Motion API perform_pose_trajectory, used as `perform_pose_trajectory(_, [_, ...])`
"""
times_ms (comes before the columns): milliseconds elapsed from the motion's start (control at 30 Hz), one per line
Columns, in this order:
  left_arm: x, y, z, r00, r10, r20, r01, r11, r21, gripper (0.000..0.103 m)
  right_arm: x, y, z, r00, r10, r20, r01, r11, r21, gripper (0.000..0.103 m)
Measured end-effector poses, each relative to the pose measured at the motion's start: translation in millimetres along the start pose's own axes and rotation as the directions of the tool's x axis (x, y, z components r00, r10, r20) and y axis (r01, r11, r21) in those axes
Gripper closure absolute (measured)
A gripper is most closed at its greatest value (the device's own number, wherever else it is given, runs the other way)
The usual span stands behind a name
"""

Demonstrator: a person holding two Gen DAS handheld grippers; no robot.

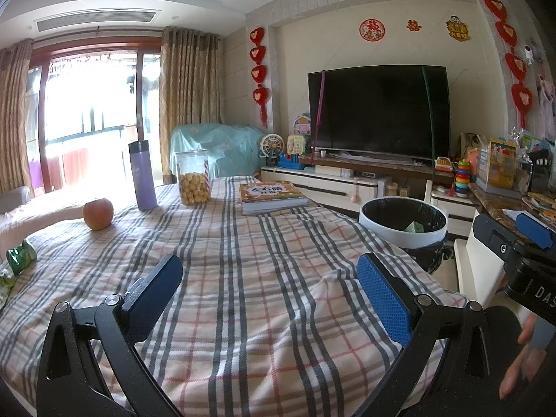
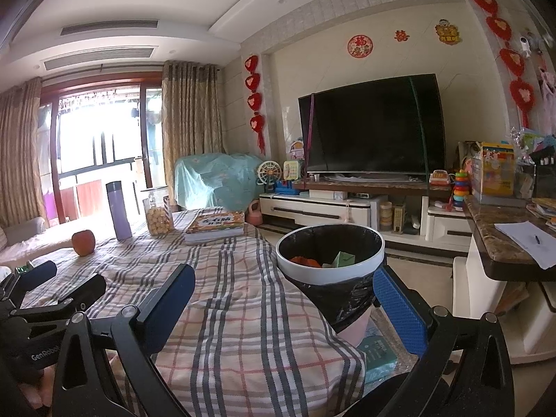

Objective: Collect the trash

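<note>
Left wrist view: the left gripper (image 1: 269, 288) is hovering wide open and empty over the plaid-clothed table (image 1: 243, 260). A crumpled green foil wrapper (image 1: 20, 255) is lying at the table's left edge, partly cut off. The white round bin with a black liner (image 1: 403, 224) is standing off the right edge.

Right wrist view: the right gripper (image 2: 286, 299) is gaping empty, near the table's right edge and the bin (image 2: 330, 260), whose orange and green contents are hard to identify. A black television (image 2: 371, 128) is standing behind.

A worktop (image 1: 264, 278) under a plaid cloth (image 1: 243, 330) carries an apple (image 1: 98, 213). Right of the apple stands a purple flask (image 1: 142, 175), then a clear jar of snacks (image 1: 193, 177), then a stack of books (image 1: 272, 196). Left of the apple, at the cloth's edge, lies a green wrapper (image 1: 20, 255).
</note>
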State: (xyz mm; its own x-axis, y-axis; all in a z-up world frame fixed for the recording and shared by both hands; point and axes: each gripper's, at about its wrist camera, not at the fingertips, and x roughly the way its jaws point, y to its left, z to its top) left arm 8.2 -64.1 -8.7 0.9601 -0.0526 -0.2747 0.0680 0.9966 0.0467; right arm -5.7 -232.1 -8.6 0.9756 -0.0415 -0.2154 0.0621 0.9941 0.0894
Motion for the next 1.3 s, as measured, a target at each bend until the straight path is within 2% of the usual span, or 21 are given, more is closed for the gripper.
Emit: perform_pose_trajectory(1300, [2.8, 0.7, -5.8, 1.000, -0.003, -0.011, 0.003, 1.000, 0.000, 0.000, -0.9, 0.0, 0.3, 1.000, 0.006, -0.002, -0.006, 1.000, 0.002, 0.000])
